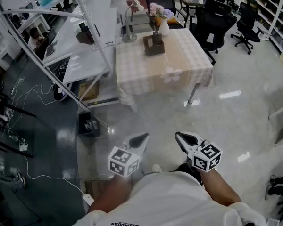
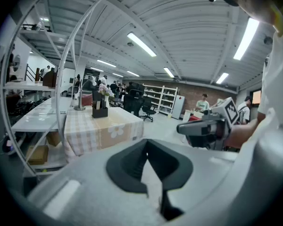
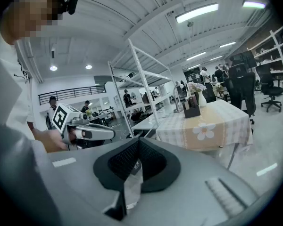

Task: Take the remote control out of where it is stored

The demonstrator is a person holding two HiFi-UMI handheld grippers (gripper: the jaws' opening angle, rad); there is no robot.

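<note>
A dark brown holder box [image 1: 153,46] stands on the table with the checked cloth [image 1: 179,67], far ahead of me. A dark upright item [image 1: 157,36] sticks out of it; whether it is the remote control I cannot tell. The box also shows small in the left gripper view [image 2: 100,111] and the right gripper view [image 3: 192,111]. Both grippers hang close to my body over the floor, well short of the table. My left gripper [image 1: 142,137] [image 2: 147,141] has its jaws together and empty. My right gripper [image 1: 179,135] [image 3: 138,140] is shut and empty too.
A vase of flowers [image 1: 163,25] and a desk lamp [image 1: 128,32] stand behind the box. Black office chairs [image 1: 212,25] sit right of the table. A white workbench [image 1: 85,55] with slanted frame poles is on the left. A small black box [image 1: 88,125] and cables lie on the floor.
</note>
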